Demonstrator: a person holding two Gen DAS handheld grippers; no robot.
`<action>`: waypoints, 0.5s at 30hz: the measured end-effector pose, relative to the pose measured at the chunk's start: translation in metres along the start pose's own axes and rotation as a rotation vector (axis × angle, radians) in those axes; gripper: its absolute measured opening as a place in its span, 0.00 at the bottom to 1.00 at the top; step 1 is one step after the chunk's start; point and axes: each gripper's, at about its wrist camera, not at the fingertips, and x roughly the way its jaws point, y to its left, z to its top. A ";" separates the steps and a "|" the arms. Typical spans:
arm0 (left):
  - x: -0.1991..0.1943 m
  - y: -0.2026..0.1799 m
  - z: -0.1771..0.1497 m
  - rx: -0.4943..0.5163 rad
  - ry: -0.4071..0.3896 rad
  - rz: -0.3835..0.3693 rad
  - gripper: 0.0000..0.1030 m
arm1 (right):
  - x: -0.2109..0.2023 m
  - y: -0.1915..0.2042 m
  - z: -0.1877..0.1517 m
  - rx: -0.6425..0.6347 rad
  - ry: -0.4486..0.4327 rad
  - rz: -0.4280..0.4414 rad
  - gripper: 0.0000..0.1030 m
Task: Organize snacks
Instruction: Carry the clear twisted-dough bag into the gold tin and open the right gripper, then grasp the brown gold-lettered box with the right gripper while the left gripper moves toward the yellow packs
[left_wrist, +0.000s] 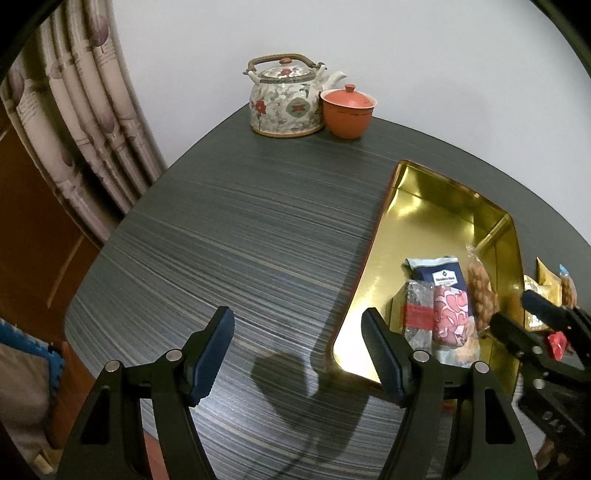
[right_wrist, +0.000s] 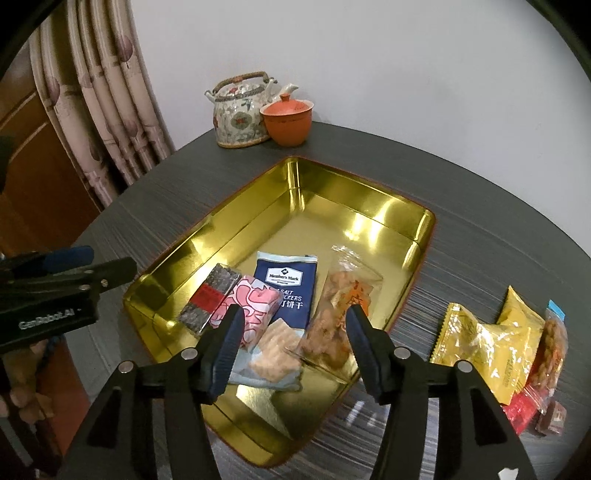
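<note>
A gold tray (right_wrist: 332, 192) sits on the dark round table (left_wrist: 240, 229). Side by side in it lie a dark packet with a red band (right_wrist: 208, 299), a pink packet (right_wrist: 251, 306), a blue cracker packet (right_wrist: 288, 288) and a clear packet of fried snacks (right_wrist: 340, 306). My right gripper (right_wrist: 295, 332) hovers open just above the clear packet and the blue one, its pads touching neither. My left gripper (left_wrist: 297, 347) stands open over bare table left of the tray. Right of the tray lie two yellow packets (right_wrist: 480, 343), a clear nut packet (right_wrist: 550, 343) and red packets (right_wrist: 524, 410).
A flowered teapot (right_wrist: 242, 110) and an orange lidded cup (right_wrist: 286, 120) stand at the table's far edge by the white wall. A curtain (right_wrist: 110, 110) and a wooden door (left_wrist: 37, 258) are to the left. A hand (right_wrist: 22, 402) holds the left gripper.
</note>
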 end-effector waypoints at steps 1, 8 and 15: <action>0.000 0.000 0.000 0.001 -0.001 0.001 0.69 | -0.004 -0.002 -0.001 0.004 -0.006 0.000 0.53; -0.001 -0.003 -0.001 0.013 -0.004 0.007 0.69 | -0.033 -0.032 -0.011 0.020 -0.042 -0.054 0.53; -0.001 -0.007 -0.002 0.031 -0.007 0.017 0.69 | -0.061 -0.103 -0.038 0.094 -0.041 -0.181 0.53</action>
